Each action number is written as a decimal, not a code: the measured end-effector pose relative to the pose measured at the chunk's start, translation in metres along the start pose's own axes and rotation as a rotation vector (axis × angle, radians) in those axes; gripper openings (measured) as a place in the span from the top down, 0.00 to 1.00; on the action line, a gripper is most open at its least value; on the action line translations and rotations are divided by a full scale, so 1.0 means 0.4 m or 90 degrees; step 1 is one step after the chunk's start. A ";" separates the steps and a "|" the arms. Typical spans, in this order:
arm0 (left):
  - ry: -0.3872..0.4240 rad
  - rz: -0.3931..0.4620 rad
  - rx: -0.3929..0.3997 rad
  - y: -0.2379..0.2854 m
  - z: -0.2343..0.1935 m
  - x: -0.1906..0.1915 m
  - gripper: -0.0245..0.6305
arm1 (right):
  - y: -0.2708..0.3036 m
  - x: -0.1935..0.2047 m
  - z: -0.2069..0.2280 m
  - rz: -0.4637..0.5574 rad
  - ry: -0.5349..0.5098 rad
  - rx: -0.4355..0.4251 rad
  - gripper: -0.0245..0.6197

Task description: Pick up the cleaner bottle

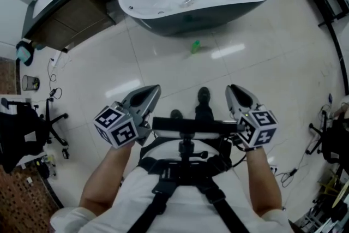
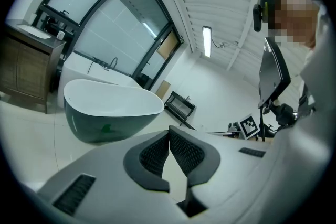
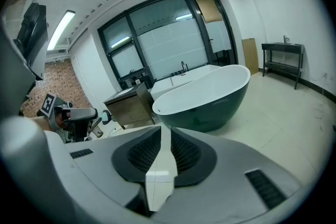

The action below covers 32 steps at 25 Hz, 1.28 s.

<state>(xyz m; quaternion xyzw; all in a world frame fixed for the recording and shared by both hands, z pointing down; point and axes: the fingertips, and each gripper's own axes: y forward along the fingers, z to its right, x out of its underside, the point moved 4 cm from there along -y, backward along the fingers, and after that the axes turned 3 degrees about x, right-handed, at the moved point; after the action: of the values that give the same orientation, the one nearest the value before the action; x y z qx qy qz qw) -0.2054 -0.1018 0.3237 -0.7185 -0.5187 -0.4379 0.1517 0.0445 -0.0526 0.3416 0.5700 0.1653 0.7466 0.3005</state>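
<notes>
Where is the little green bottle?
In the head view, the green bottle sits on the floor, top middle, just in front of the bathtub.

Bright, even indoor light comes from long white ceiling strip lamps (image 2: 206, 42), which glare as white patches on the glossy pale tiled floor (image 1: 163, 63). Shadows are soft. Fisheye distortion bends straight lines, and black vignetting rounds both gripper views' corners.

No text, label, brand or number can be read.
</notes>
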 end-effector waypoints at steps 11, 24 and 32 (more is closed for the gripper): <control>-0.021 0.001 -0.028 0.056 -0.047 -0.038 0.96 | 0.088 -0.091 0.024 -0.010 -0.018 -0.028 0.88; -0.032 -0.040 -0.008 0.182 -0.074 -0.043 0.96 | 0.116 -0.098 0.106 -0.035 0.011 -0.005 0.88; -0.040 -0.061 0.003 0.280 -0.104 -0.036 0.96 | 0.167 -0.092 0.150 -0.061 0.026 -0.007 0.88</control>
<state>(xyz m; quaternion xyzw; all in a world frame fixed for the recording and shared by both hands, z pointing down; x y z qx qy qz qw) -0.1276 -0.1851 0.3624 -0.7060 -0.5578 -0.4208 0.1159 0.0903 -0.1329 0.3709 0.5440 0.1945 0.7439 0.3359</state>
